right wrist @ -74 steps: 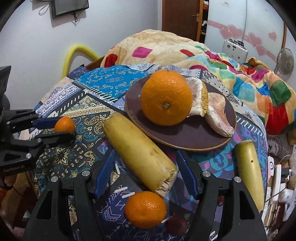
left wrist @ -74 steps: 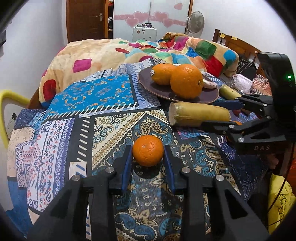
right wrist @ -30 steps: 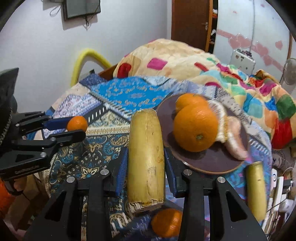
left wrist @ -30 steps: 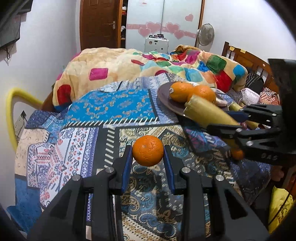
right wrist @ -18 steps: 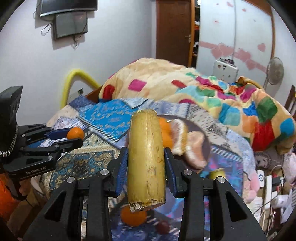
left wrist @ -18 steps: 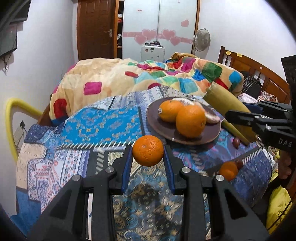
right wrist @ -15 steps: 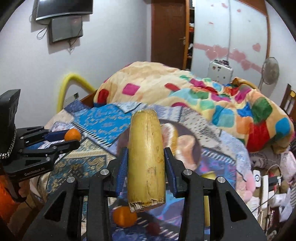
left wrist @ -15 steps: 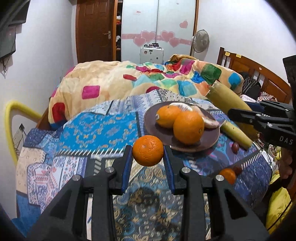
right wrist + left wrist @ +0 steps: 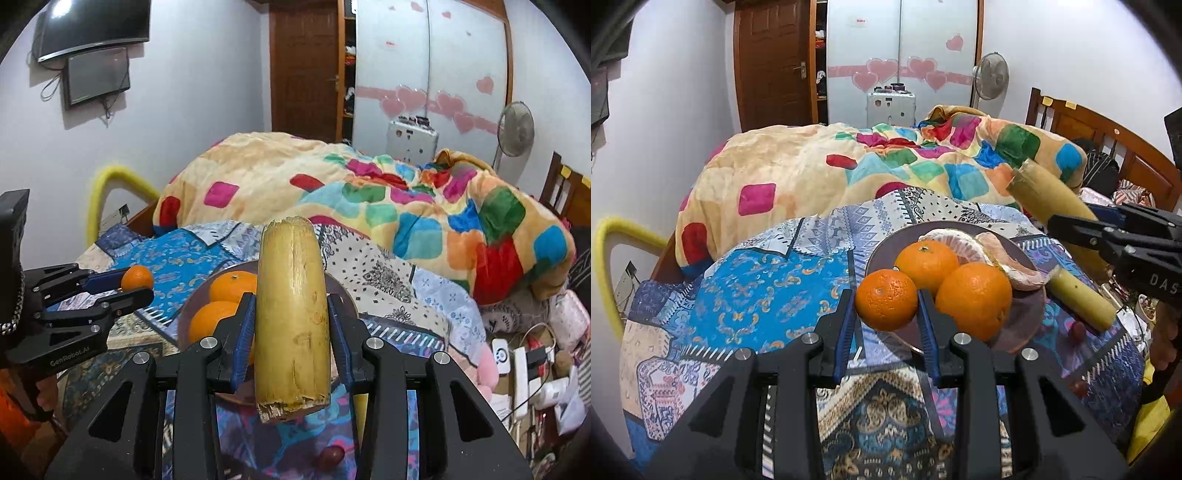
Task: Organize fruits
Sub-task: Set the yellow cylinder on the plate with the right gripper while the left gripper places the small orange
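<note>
My left gripper (image 9: 886,317) is shut on a small orange (image 9: 886,304) and holds it in the air just short of the near left rim of a brown plate (image 9: 1025,317). The plate holds two oranges (image 9: 973,299) and peeled citrus segments (image 9: 964,240). My right gripper (image 9: 291,325) is shut on a thick yellow cane piece (image 9: 291,314), held upright above the plate (image 9: 184,317); it shows at the right of the left wrist view (image 9: 1045,194). The left gripper (image 9: 122,286) with its orange (image 9: 136,277) shows at the left of the right wrist view.
A second yellow cane piece (image 9: 1082,299) lies on the patterned blue cloth (image 9: 768,291) right of the plate, with small dark red fruits (image 9: 1076,330) near it. A colourful quilt (image 9: 886,166) is piled behind. A yellow chair back (image 9: 613,236) stands at left, clutter (image 9: 532,362) at right.
Both grippers have lifted their fruit off the cloth. The left gripper has carried its orange forward to the plate's rim. The right gripper has raised the cane above the plate.
</note>
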Motion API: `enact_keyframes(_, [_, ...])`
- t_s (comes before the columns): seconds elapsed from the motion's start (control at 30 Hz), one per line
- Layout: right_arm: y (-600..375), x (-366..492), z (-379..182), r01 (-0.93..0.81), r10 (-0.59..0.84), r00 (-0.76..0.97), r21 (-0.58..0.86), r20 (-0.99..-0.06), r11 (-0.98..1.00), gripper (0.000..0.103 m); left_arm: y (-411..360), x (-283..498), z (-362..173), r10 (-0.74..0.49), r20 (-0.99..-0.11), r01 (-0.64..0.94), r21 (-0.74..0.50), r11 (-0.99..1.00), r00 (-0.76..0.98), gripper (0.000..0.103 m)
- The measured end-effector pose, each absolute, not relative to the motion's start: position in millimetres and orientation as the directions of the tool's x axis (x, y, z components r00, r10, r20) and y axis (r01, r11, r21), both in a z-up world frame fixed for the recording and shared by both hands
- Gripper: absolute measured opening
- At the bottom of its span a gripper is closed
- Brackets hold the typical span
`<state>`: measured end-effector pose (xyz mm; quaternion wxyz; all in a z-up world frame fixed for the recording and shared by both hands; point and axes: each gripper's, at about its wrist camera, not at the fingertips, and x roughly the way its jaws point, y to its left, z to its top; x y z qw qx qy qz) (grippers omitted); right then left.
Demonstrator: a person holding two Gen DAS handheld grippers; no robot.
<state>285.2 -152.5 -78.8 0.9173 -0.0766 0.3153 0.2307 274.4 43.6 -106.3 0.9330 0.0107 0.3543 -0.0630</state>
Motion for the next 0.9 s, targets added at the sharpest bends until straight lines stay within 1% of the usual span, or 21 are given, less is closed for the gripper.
enact_keyframes(0.13, [-147.6,301.3,-92.0,-0.467,0.371,0.675,0.020,-0.638,0.884,0.035,39.0,289.3,-116.3,-0.100,-0.686,0.129,-0.008,0.992,0.721,0.033])
enact_keyframes(0.33, [-146.4,321.2,-106.9,-0.438,0.343,0.656,0.030,-0.672,0.899,0.035,38.2,305.6,-130.8,-0.119,-0.720,0.142,-0.028,0.989,0.684,0.033])
enact_keyframes(0.57, [-142.5,329.9,-123.6,-0.444,0.338,0.608,0.046,-0.719,0.895,0.035,32.2,308.5,-137.5,-0.127,-0.730,0.169,-0.016,0.985,0.672,0.033])
enact_keyframes(0.63, [-140.7,327.0,-123.7,-0.447,0.333,0.617,0.031,-0.713,0.894,0.035,31.4,309.7,-138.4,-0.129,-0.731,0.172,-0.016,0.985,0.670,0.033])
enact_keyframes(0.9, [-137.0,329.1,-123.6,-0.455,0.350,0.606,0.049,-0.715,0.889,0.035,28.8,316.1,-145.3,-0.131,-0.751,0.178,-0.019,0.984,0.647,0.033])
